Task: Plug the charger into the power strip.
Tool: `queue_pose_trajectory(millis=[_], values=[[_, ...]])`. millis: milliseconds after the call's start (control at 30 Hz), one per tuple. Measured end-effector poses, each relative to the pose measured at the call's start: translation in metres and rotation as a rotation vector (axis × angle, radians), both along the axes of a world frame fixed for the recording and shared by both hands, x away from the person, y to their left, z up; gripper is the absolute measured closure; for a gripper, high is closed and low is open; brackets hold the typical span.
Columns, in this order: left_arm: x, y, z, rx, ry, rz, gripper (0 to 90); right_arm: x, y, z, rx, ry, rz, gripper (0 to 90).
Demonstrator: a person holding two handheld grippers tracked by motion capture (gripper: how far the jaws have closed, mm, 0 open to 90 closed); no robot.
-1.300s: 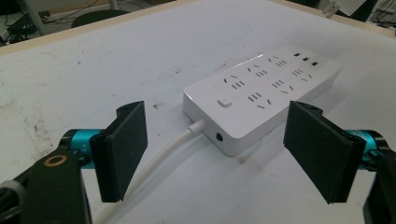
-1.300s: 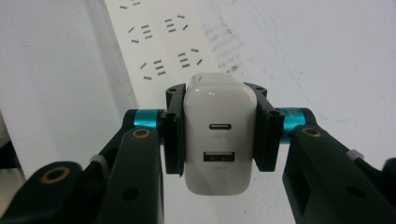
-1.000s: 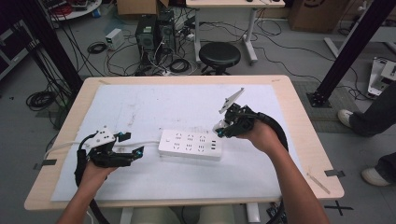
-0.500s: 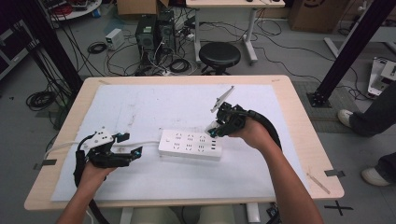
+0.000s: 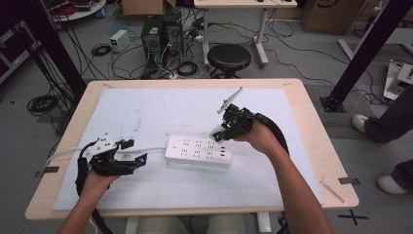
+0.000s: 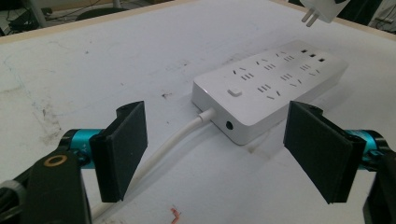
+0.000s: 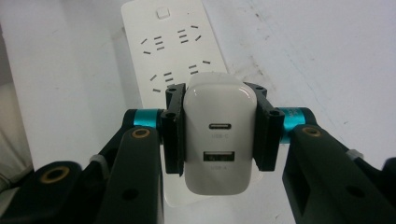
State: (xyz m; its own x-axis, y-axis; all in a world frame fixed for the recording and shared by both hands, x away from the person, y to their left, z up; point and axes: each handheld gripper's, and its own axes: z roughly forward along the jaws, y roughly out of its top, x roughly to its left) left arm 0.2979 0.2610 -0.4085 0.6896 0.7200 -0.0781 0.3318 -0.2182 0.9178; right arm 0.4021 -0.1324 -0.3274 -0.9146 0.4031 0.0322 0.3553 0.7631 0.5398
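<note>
A white power strip (image 5: 198, 151) (image 6: 271, 88) (image 7: 172, 44) lies near the middle of the table, its white cable (image 6: 173, 140) leading off to the left. My right gripper (image 5: 220, 132) (image 7: 219, 140) hovers just above the strip's right end, shut on a white USB charger (image 7: 219, 137) whose two ports face the camera. The charger's prongs (image 6: 309, 17) show at the top of the left gripper view. My left gripper (image 5: 138, 155) (image 6: 224, 154) rests low at the left, open, its jaws pointing at the strip's cable end with nothing between them.
A white mat (image 5: 160, 109) covers most of the wooden table (image 5: 321, 141). Beyond the far edge stand a black stool (image 5: 229, 57), computer boxes (image 5: 163, 31) and tangled cables on the floor. A person's shoes (image 5: 368, 126) are at the right.
My right gripper has shifted slightly left and toward the strip's right end, carrying the charger. The left gripper has stayed put.
</note>
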Motion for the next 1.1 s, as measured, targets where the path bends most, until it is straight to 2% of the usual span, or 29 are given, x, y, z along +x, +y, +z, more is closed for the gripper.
queue_pose_trajectory(millis=[167, 233, 600, 833, 1100], values=[[-0.001, 0.001, -0.001, 0.001, 0.002, 0.0, 21.8, 0.002, 0.003, -0.001, -0.001, -0.001, -0.001, 63.3], [0.0, 0.002, -0.001, -0.003, 0.001, 0.003, 21.8, 0.005, 0.008, -0.001, -0.017, -0.012, 0.009, 63.3], [0.001, 0.003, 0.0, -0.007, -0.002, 0.004, 21.7, 0.015, 0.023, -0.007, -0.069, -0.001, 0.043, 63.3], [0.001, 0.005, -0.001, -0.011, 0.0, 0.007, 21.8, 0.018, 0.033, -0.013, -0.122, 0.008, 0.084, 63.3], [0.0, 0.008, -0.002, -0.011, 0.002, 0.009, 21.8, 0.019, 0.036, -0.022, -0.218, 0.022, 0.123, 63.3]])
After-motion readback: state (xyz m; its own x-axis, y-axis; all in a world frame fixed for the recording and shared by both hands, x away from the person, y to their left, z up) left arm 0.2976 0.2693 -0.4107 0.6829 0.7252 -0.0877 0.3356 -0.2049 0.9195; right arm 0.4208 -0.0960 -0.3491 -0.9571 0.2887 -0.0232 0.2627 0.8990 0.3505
